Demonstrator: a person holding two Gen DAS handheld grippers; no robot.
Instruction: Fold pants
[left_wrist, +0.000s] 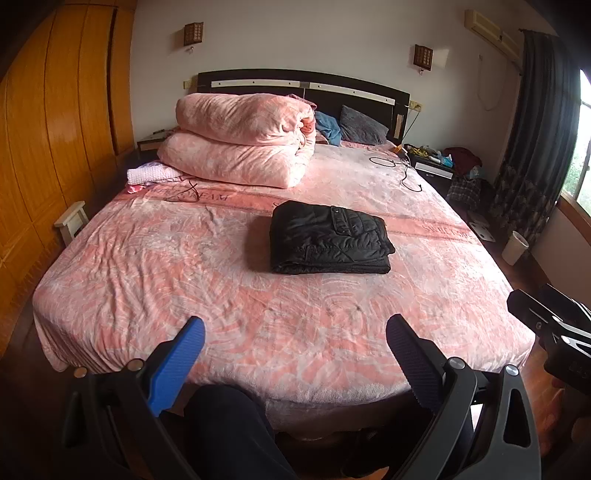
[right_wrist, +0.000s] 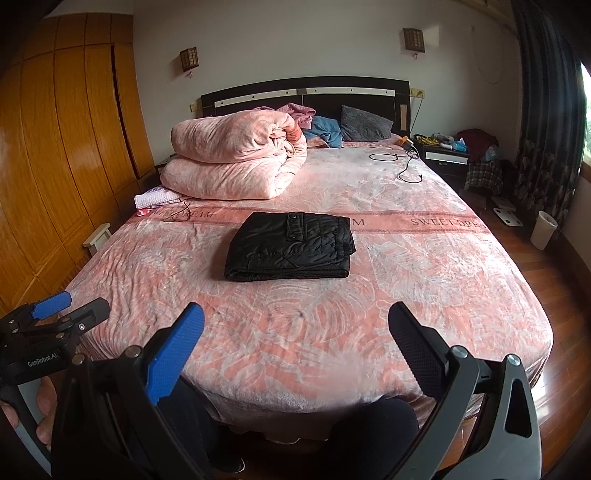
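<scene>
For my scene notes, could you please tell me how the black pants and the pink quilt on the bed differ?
The black pants lie as a flat, low rectangle mid-bed; the pink quilt is a tall, puffy bundle near the headboard. The pants are dark and slightly shiny with quilted stitching; the quilt is pale, soft and fuzzy, matching the bed sheet. The pants look far smaller than the quilt. Both are folded and rest on the bed, touched by neither claw.

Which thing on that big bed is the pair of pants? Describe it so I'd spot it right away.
Start at the pink bed. Near its middle, just this side of the band printed with words, lies the folded pants, a flat black quilted rectangle. It is the only black bundle there; the rolled quilt behind it is pink and far bulkier.
</scene>
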